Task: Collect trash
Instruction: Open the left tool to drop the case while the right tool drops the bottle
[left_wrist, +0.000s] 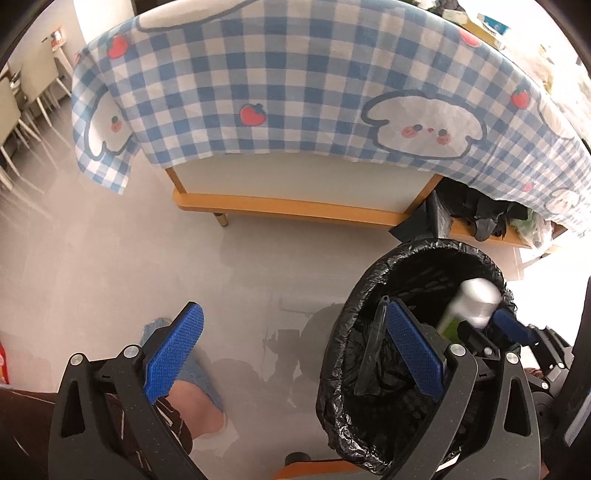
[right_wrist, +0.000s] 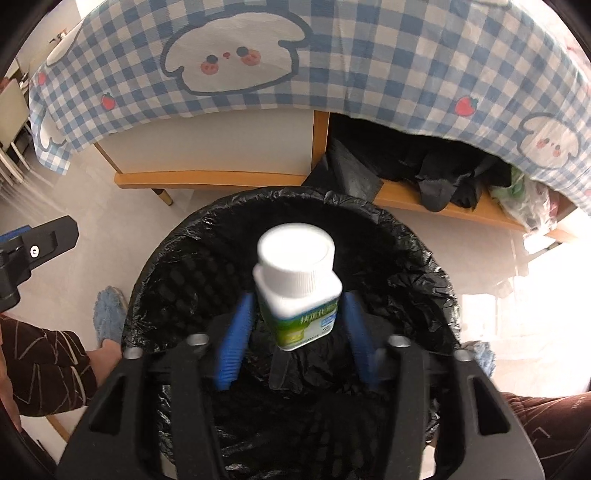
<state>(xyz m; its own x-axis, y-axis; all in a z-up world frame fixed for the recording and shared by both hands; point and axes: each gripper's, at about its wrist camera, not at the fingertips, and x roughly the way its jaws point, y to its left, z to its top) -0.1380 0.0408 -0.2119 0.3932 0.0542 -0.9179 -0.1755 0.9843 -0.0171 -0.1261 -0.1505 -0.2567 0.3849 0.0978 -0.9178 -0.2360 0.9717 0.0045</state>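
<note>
Hanging over the black-lined bin (right_wrist: 424, 266) in the middle of the frame, the right tongs (right_wrist: 297, 343) are spread apart (blue pads off the sides) around the white bottle (right_wrist: 297, 284) so it drops in, while the left tongs (left_wrist: 295, 350) wait wide apart.

Bottle (right_wrist: 297, 284) above bin (right_wrist: 177, 258), before table (right_wrist: 207, 177).
</note>
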